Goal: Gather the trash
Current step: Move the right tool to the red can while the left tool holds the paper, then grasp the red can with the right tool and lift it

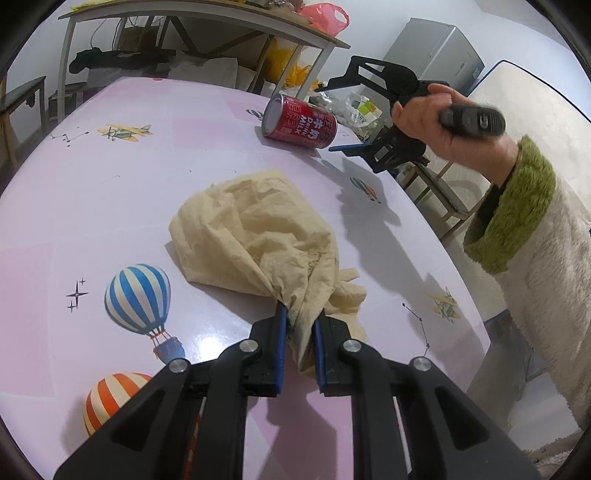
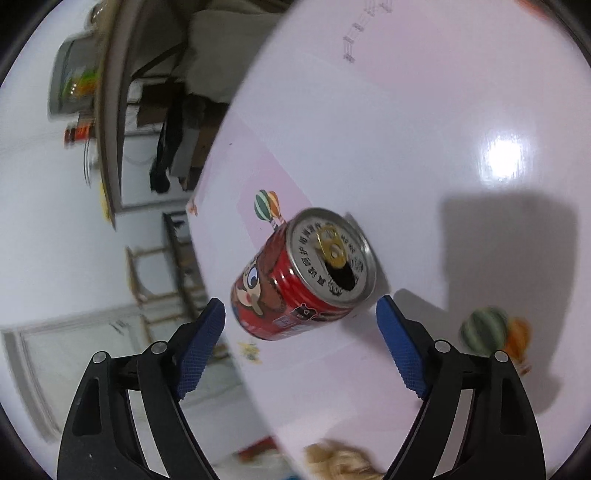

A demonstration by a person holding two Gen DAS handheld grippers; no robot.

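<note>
Left tongs [image 1: 300, 325] pinching tissue [image 1: 258, 236]; right tongs [image 2: 301, 314] agape.

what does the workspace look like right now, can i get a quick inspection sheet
surface: glossy pink table printed with balloons and planes.
job's things: red milk can on its side near the table's far edge, top already opened; crumpled beige tissue mid-table.
clutter: nothing else seen on the table.
grippers: left tongs shut on a corner of the tissue; right tongs open, pads apart on either side of the can, not touching it.
cables: nothing seen on the table.
surroundings: second table with a pink bag behind, grey cabinet, a person's hand in a green-cuffed fleece sleeve.
</note>
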